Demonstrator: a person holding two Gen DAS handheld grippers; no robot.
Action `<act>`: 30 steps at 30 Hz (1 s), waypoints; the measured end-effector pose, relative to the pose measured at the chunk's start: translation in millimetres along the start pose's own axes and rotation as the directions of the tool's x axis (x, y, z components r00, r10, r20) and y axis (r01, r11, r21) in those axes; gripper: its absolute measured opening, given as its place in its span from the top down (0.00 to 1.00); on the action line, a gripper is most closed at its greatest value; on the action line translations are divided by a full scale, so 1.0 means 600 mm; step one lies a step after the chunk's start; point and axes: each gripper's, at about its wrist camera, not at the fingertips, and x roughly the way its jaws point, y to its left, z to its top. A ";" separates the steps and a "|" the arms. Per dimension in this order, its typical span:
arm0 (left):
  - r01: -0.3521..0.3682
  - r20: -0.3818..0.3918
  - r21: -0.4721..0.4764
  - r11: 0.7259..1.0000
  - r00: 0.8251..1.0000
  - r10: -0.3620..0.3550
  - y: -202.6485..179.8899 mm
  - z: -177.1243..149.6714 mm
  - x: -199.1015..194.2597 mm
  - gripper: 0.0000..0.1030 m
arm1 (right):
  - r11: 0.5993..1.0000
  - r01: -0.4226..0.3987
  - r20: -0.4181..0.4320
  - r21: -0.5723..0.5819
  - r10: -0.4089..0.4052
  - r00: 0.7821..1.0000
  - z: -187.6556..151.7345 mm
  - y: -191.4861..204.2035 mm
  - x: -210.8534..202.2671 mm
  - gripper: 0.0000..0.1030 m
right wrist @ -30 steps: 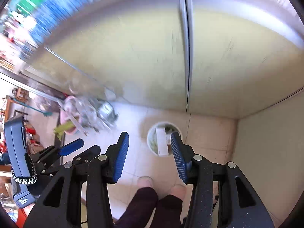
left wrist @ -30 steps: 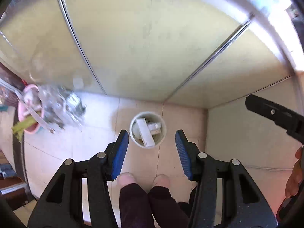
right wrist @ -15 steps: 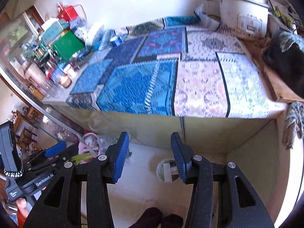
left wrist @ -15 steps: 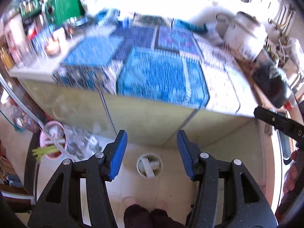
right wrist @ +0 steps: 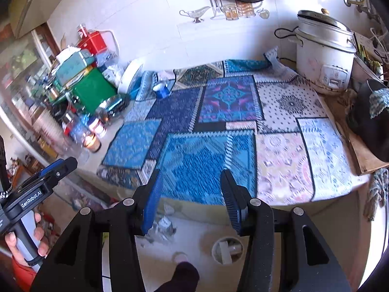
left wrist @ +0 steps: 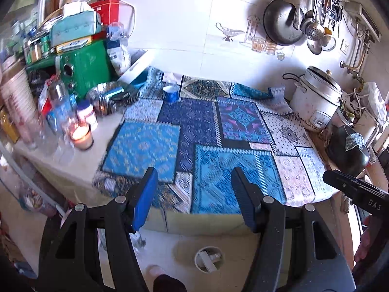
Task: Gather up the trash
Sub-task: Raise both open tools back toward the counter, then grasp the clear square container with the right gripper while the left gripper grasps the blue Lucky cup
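A white trash bin (left wrist: 208, 259) holding white boxes stands on the floor below the counter and also shows in the right wrist view (right wrist: 227, 250). My left gripper (left wrist: 194, 177) hovers over the front edge of the patchwork-mat counter (left wrist: 218, 126); its jaws are opening and nothing is between them. My right gripper (right wrist: 190, 177) hangs beside it over the same edge, its jaws opening slightly and empty. A small blue and white container (left wrist: 171, 95) sits at the back of the mats, also visible from the right wrist (right wrist: 161, 90).
A white rice cooker (left wrist: 316, 102) and a dark pot (left wrist: 347, 150) fill the counter's right end. A lit candle jar (left wrist: 81, 136), bottles and a green box (left wrist: 82, 65) crowd the left end. Crumpled plastic (right wrist: 163, 226) lies on the floor near the person's foot (right wrist: 181, 258).
Both grippers rose and tilted upward, so the views swept from the bin and cabinet doors to the countertop. The left jaws spread wider.
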 end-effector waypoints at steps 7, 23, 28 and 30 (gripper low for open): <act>0.076 -0.028 0.078 0.994 0.997 -0.074 0.100 0.092 0.061 0.40 | 0.998 0.044 0.044 0.039 -0.046 0.998 0.065 0.096 0.077 0.53; 0.096 -0.076 0.067 0.993 0.993 -0.091 0.191 0.233 0.238 0.40 | 0.997 0.065 -0.007 -0.039 -0.066 0.998 0.207 0.183 0.277 0.45; 0.059 -0.093 0.035 0.998 0.994 -0.056 0.202 0.293 0.318 0.40 | 0.997 0.023 -0.073 -0.078 -0.029 0.997 0.276 0.174 0.384 0.45; 0.041 -0.112 0.015 0.999 0.993 -0.039 0.206 0.318 0.357 0.40 | 0.995 0.008 -0.110 -0.100 -0.019 0.994 0.304 0.171 0.432 0.45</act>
